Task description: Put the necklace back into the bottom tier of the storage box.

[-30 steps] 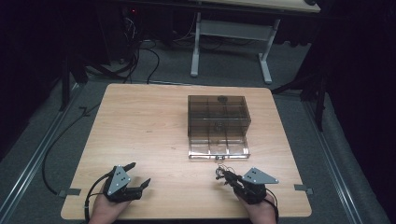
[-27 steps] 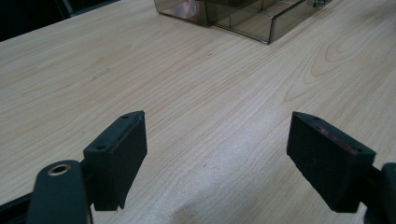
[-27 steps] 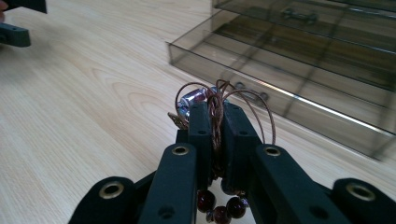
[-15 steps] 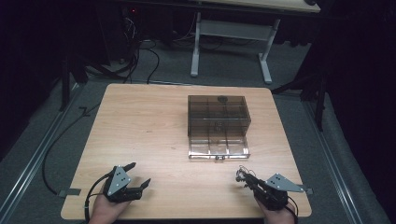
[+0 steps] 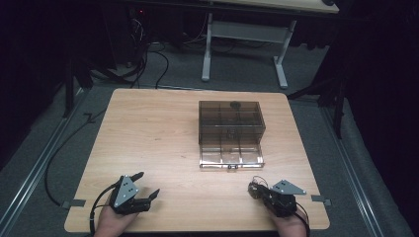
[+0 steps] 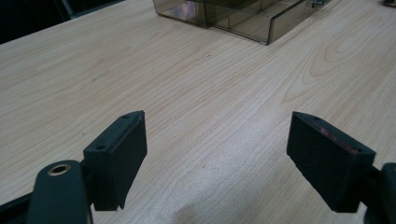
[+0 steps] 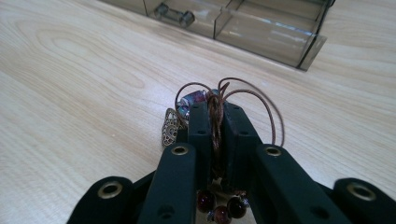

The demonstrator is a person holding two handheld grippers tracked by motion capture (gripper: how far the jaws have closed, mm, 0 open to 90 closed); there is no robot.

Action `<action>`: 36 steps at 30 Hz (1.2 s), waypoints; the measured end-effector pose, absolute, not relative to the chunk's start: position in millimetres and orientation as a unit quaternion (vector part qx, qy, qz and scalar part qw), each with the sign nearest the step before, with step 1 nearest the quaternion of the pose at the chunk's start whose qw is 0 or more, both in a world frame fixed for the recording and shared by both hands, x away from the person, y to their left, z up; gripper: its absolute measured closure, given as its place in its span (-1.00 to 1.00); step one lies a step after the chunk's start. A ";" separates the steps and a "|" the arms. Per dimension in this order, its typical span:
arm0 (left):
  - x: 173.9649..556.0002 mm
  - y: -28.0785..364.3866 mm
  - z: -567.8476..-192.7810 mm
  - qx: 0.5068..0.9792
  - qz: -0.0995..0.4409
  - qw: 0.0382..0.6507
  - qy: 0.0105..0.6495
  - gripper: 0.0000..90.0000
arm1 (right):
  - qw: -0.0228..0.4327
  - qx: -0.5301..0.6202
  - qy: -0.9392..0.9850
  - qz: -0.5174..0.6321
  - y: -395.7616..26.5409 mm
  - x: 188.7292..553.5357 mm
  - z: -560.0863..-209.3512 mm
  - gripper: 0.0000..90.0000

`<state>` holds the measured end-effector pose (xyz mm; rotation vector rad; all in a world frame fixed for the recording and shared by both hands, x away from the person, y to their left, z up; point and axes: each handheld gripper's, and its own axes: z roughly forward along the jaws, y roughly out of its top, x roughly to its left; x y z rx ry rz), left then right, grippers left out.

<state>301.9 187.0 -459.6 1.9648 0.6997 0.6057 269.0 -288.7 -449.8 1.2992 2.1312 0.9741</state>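
A smoky clear drawer box [image 5: 230,118] stands at the middle of the wooden table [image 5: 148,128], its bottom drawer [image 5: 230,155] pulled out toward me. My right gripper [image 5: 255,190] lies near the front right edge, in front of the drawer and shut on a brown cord bracelet [image 7: 215,95] with beads and a metal charm. The cord loops stick out past the jaws of that gripper [image 7: 215,112], with the open drawer [image 7: 261,28] just ahead. My left gripper [image 5: 149,183] rests at the front left, open with nothing between its fingers [image 6: 119,154].
The drawer's compartments look bare. A white-legged desk [image 5: 247,34] and cables [image 5: 143,54] sit on the floor behind the table. Tape tabs mark the table's front corners [image 5: 321,199].
My right gripper has shifted to the right and a little closer to the front edge, carrying the bracelet. The left gripper has stayed put.
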 end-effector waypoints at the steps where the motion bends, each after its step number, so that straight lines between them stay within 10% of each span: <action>1: 301.8 187.1 -459.6 0.800 0.247 0.466 0.285 -0.55 | 0.227 0.475 0.775 0.350 -287.0 270.1 -450.8 0.84; 17: 301.9 186.7 -459.6 0.801 0.248 0.464 0.285 -0.55 | 0.219 0.483 0.754 0.387 -295.6 258.2 -438.5 0.46; 36: 302.9 187.8 -459.3 0.799 0.244 0.466 0.293 -0.55 | 0.202 0.530 0.758 0.322 -315.7 278.9 -432.7 0.77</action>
